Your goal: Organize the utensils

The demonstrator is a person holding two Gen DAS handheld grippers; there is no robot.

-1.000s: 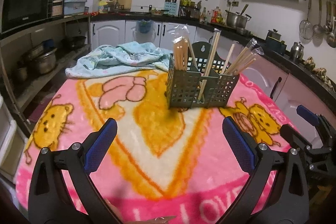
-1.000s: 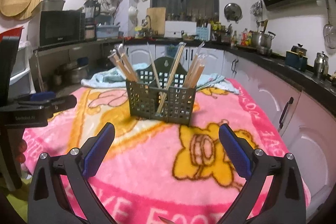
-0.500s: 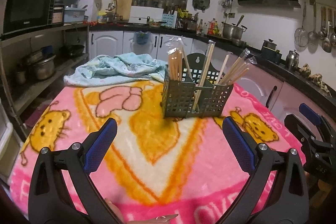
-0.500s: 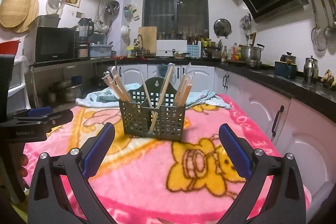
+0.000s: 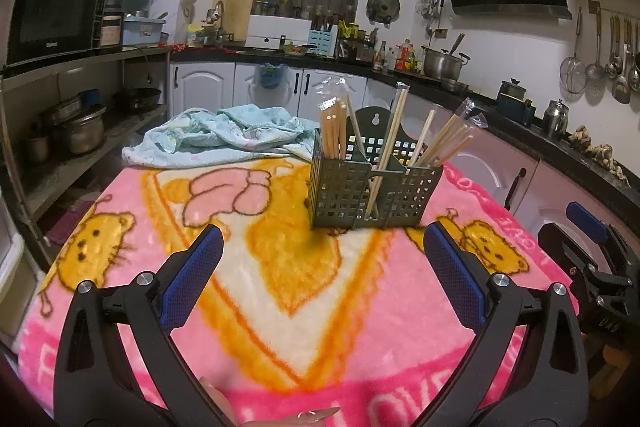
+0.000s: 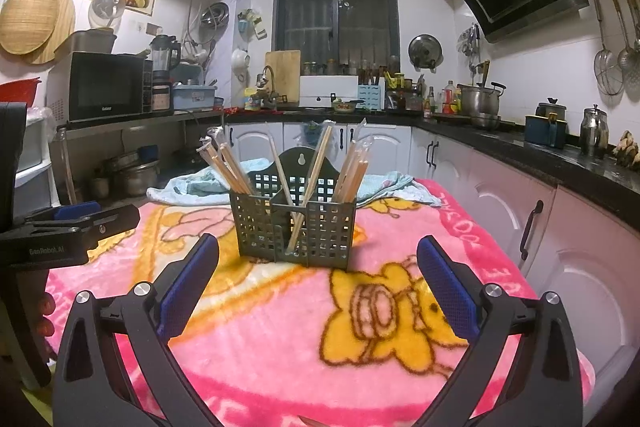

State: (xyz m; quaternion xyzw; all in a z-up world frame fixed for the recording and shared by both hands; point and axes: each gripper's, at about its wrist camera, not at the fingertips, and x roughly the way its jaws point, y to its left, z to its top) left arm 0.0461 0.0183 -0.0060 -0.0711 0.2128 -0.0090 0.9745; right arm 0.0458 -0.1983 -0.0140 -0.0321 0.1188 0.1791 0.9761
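Observation:
A dark green perforated utensil holder [image 5: 372, 193] stands upright on the pink cartoon blanket [image 5: 280, 287]; it also shows in the right wrist view [image 6: 296, 227]. Wrapped wooden chopsticks [image 5: 334, 129] lean in its left, middle and right compartments, as the right wrist view [image 6: 224, 163] shows too. My left gripper [image 5: 322, 263] is open and empty, well short of the holder. My right gripper [image 6: 316, 275] is open and empty, also short of the holder. The right gripper also shows at the right edge of the left wrist view [image 5: 592, 259].
A crumpled light blue cloth [image 5: 224, 137] lies on the table behind the holder. White cabinets [image 6: 500, 203] and a black counter run along the right. Shelves with pots [image 5: 80, 131] stand at the left. The left gripper's body [image 6: 64, 235] shows at the left edge.
Both grippers have lifted and tilted upward, so the holder sits lower in both views. The holder and chopsticks have not moved. Both grippers stay open.

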